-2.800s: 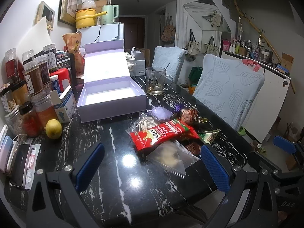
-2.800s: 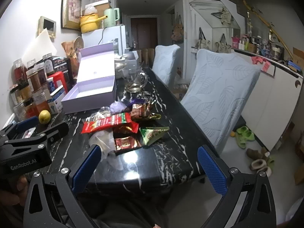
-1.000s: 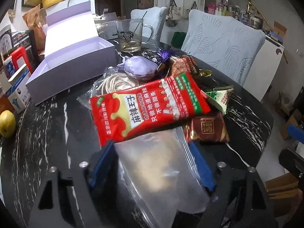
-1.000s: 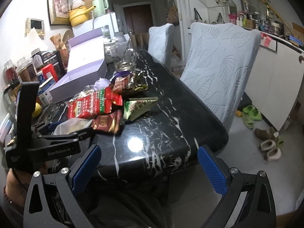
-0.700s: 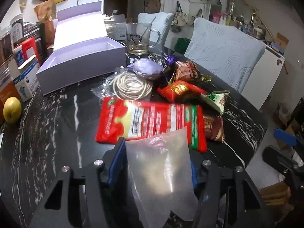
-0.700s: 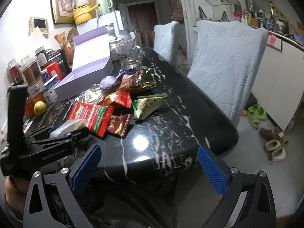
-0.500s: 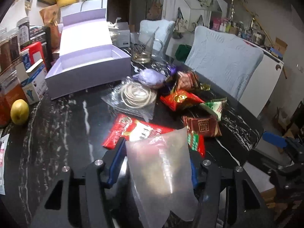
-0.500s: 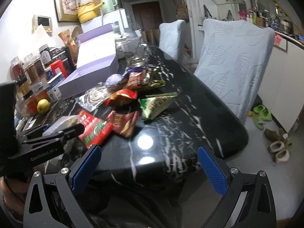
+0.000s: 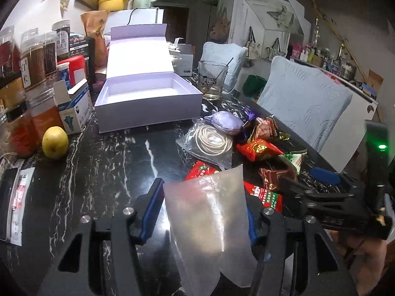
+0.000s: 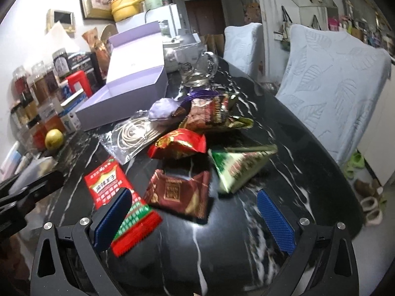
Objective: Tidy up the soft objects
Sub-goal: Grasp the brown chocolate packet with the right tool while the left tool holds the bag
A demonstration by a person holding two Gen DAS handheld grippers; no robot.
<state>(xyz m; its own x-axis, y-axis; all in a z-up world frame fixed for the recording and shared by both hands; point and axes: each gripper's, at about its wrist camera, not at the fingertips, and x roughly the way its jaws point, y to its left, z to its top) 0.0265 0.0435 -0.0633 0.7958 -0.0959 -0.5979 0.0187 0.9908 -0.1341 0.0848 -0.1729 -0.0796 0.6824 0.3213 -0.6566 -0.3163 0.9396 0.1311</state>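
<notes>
My left gripper (image 9: 202, 197) is shut on a clear plastic bag (image 9: 209, 224), held off the black marble table (image 9: 111, 162); the bag hides the right pad. Beyond it lies a pile of soft packets: a long red packet (image 10: 108, 182), a dark brown packet (image 10: 177, 192), a green triangular packet (image 10: 237, 165), a small red packet (image 10: 177, 144), a bagged cord coil (image 10: 130, 133) and a purple pouch (image 10: 163, 108). My right gripper (image 10: 193, 202) hangs open just above the brown packet, its left pad over the long red packet. An open lilac box (image 9: 148, 113) stands behind.
A glass mug (image 9: 212, 81) stands right of the box. Jars (image 9: 32, 61), small cartons and a lemon (image 9: 54, 142) line the left edge. Two blue covered chairs (image 10: 340, 93) stand along the right side. A hand (image 9: 358, 251) holds the right gripper.
My left gripper closed on the clear bag, lifted it and drew back; the long red packet slid off it. My right gripper moved from the table edge in over the packets.
</notes>
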